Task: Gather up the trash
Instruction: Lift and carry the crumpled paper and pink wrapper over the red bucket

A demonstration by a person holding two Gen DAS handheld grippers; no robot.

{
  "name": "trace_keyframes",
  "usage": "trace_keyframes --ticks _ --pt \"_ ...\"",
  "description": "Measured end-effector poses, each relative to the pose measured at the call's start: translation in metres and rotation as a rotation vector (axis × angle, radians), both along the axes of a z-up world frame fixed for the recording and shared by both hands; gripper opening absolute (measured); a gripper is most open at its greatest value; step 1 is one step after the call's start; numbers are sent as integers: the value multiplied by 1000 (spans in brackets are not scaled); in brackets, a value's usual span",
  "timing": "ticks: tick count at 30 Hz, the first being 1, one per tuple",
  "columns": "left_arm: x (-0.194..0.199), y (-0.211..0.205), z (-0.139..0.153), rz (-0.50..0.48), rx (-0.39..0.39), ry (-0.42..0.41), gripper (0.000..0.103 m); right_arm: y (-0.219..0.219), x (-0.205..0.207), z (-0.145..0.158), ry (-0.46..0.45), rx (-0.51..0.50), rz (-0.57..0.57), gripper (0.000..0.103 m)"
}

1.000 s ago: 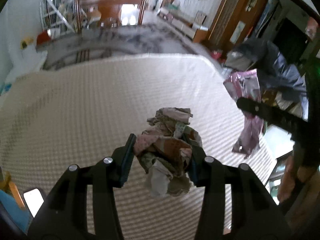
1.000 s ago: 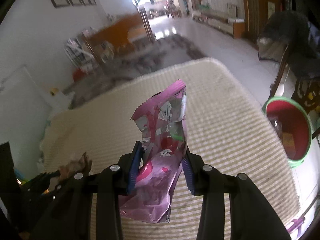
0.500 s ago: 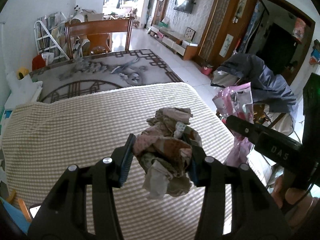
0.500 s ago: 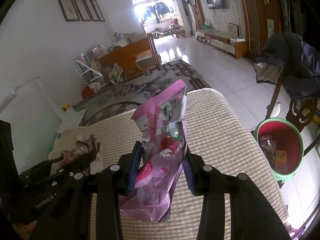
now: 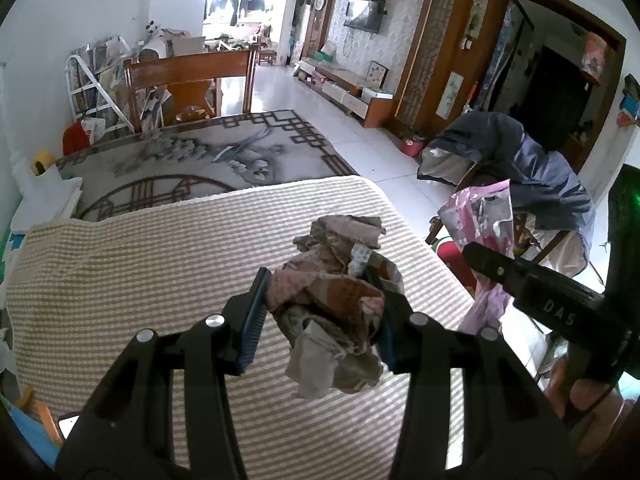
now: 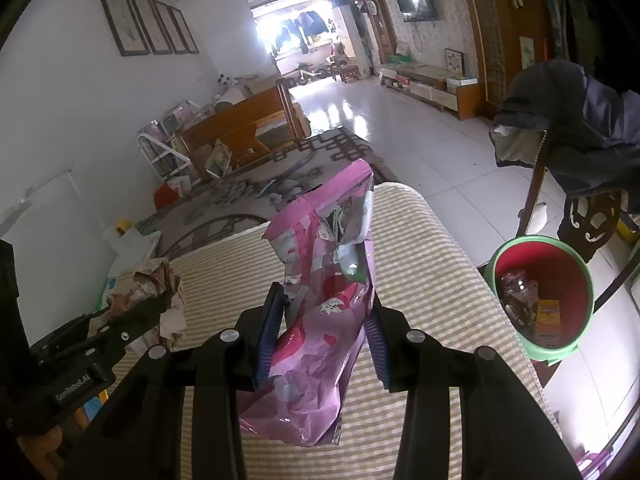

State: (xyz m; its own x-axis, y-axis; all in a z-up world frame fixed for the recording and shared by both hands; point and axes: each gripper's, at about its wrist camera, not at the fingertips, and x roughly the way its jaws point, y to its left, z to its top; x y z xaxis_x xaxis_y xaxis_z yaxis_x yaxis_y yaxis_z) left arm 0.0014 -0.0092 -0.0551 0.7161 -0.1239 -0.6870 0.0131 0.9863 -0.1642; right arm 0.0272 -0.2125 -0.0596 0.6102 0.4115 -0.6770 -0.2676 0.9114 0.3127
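Both hand-held grippers loaded, raised above the striped surface (image 5: 140, 264).

Left hand-held gripper (image 5: 320, 316) pinches a crumpled paper wad (image 5: 332, 304). Right hand-held gripper (image 6: 324, 336) clamps a pink foil wrapper (image 6: 324, 300). A green-rimmed red bin (image 6: 576, 280) stands on the floor beside the surface's right edge.

Crumpled brownish paper wad (image 5: 332, 312) and pink wrapper (image 6: 324, 308), perhaps foil-lined, held aloft.

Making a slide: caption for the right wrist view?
Right tool grips a pink wrapper above the striped table, near the bin.
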Motion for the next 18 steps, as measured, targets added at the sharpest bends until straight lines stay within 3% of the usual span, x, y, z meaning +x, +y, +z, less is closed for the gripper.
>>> trace_keyframes --ticks 18 --pt "24 -42 -1 -21 7 11 45 -46 28 -3 14 6 -28 40"
